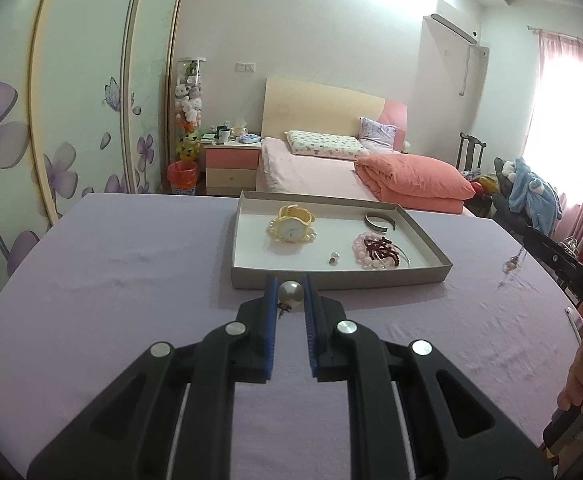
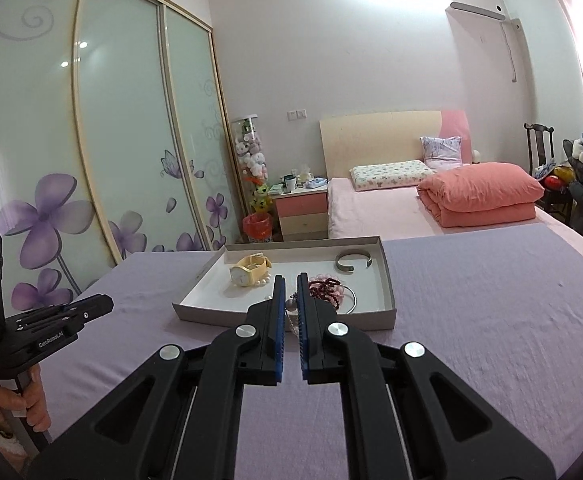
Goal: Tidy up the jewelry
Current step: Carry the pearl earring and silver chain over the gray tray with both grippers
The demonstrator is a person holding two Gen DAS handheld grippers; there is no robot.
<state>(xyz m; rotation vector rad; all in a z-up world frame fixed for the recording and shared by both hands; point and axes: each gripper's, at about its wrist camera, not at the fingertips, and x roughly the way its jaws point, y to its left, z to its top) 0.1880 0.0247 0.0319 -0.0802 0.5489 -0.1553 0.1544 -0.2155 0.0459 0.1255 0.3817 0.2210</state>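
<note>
My left gripper (image 1: 288, 282) is shut on a pearl earring (image 1: 290, 293), held above the purple tablecloth (image 1: 131, 280) just short of the grey cardboard tray (image 1: 331, 278). In the tray lie a cream watch (image 1: 291, 229), a silver bangle (image 1: 378, 220), pink and dark red bead bracelets (image 1: 373, 252) and a second pearl earring (image 1: 334, 258). My right gripper (image 2: 291, 280) is shut on a thin silver chain with a small pendant (image 2: 291, 305), held before the tray's near wall (image 2: 283, 318). From the left wrist view the chain (image 1: 511, 266) dangles under the right gripper's fingers (image 1: 559, 258).
Beyond the table stands a bed with a folded pink quilt (image 1: 411, 180) and a nightstand (image 1: 231, 164). Sliding wardrobe doors (image 2: 91, 140) line the left side. A chair with clothes (image 1: 527, 188) is at the right. A person's hand (image 2: 23, 396) holds the left gripper (image 2: 107, 305).
</note>
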